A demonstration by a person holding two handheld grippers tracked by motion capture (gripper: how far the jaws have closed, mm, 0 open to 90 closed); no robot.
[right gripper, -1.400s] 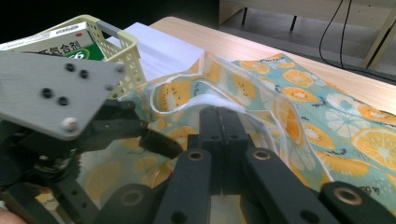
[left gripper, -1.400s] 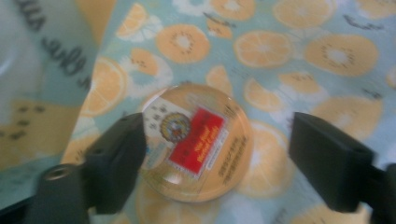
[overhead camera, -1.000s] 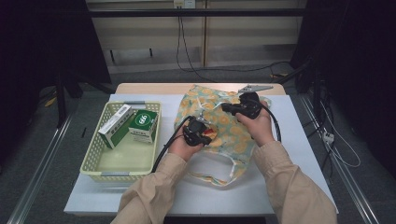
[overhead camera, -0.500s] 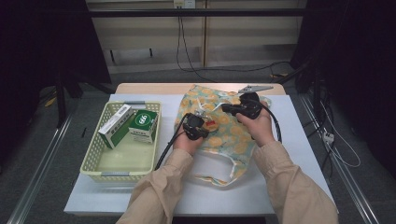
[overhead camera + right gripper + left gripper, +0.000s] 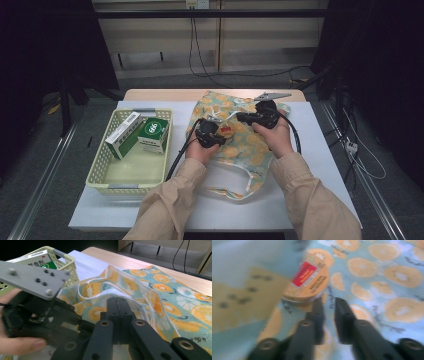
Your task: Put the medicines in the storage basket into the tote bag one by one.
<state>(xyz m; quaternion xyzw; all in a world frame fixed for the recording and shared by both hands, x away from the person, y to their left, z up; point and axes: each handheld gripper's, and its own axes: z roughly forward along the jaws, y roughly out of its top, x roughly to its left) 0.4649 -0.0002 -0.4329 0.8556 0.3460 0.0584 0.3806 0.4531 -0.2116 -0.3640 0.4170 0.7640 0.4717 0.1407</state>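
A fabric bag [image 5: 250, 150] printed with orange fruit slices lies on the white table top [image 5: 320, 165]. My right gripper [image 5: 240, 118] is shut on the bag's white-edged rim [image 5: 100, 293] and holds it raised. A round orange tin [image 5: 226, 131] with a red label rests on the bag [image 5: 387, 277] by the opening. My left gripper [image 5: 218, 133] points at it, its jaws a narrow gap apart with nothing between them. In the left gripper view the tin [image 5: 308, 282] lies just past the tips of that gripper [image 5: 328, 301], slightly to the left. The right gripper [image 5: 117, 301] shows its jaws pressed together on the rim.
A pale yellow basket [image 5: 107, 187] stands to the left of the bag. It holds a white-and-green box [image 5: 122, 135] and a green box [image 5: 152, 134]. Cables trail from both grippers over the table. The bag's handles [image 5: 240, 190] lie toward the front edge.
My left gripper has shifted slightly away from the person, toward the bag's opening. The right gripper has stayed on the rim.
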